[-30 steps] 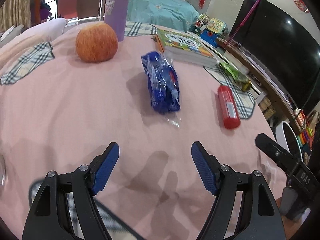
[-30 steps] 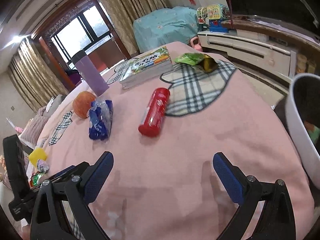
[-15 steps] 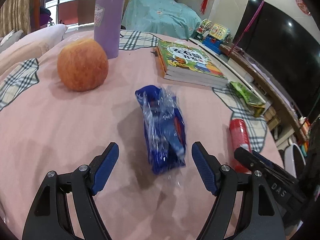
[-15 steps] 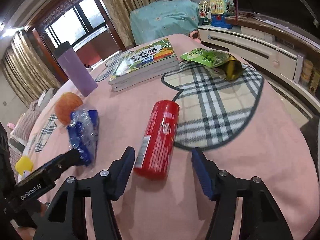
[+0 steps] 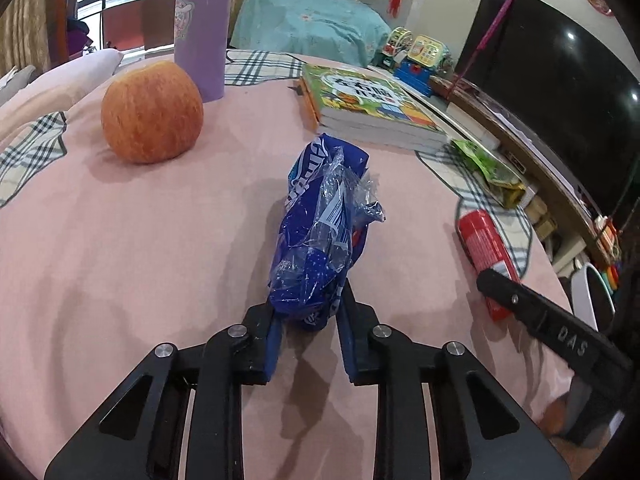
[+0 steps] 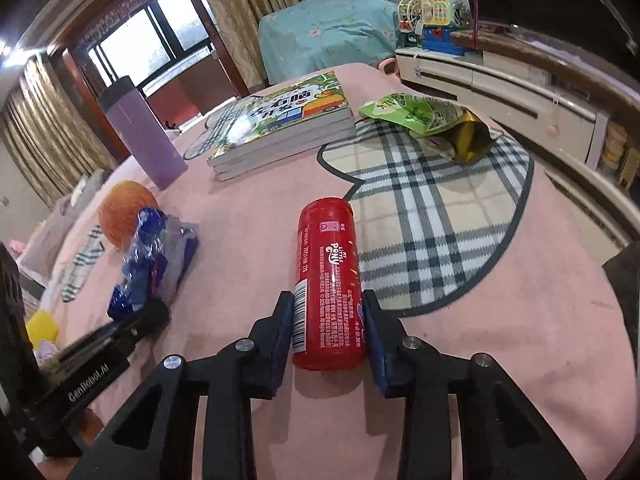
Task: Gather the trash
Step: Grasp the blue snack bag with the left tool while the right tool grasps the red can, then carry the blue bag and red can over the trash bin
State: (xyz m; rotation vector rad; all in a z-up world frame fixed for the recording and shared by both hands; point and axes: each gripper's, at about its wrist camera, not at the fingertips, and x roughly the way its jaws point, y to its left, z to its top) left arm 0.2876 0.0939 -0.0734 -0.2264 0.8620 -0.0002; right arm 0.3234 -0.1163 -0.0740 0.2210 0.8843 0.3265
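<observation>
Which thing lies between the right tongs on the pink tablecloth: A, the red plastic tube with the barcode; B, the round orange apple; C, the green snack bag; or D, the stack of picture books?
A: in the right wrist view the red plastic tube lies lengthwise between the closing right tongs, their blue pads against its sides.

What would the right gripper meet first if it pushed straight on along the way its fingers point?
The red can, already between the closing jaws of the right gripper; beyond it, probably the plaid patch, though depth is unclear.
</observation>
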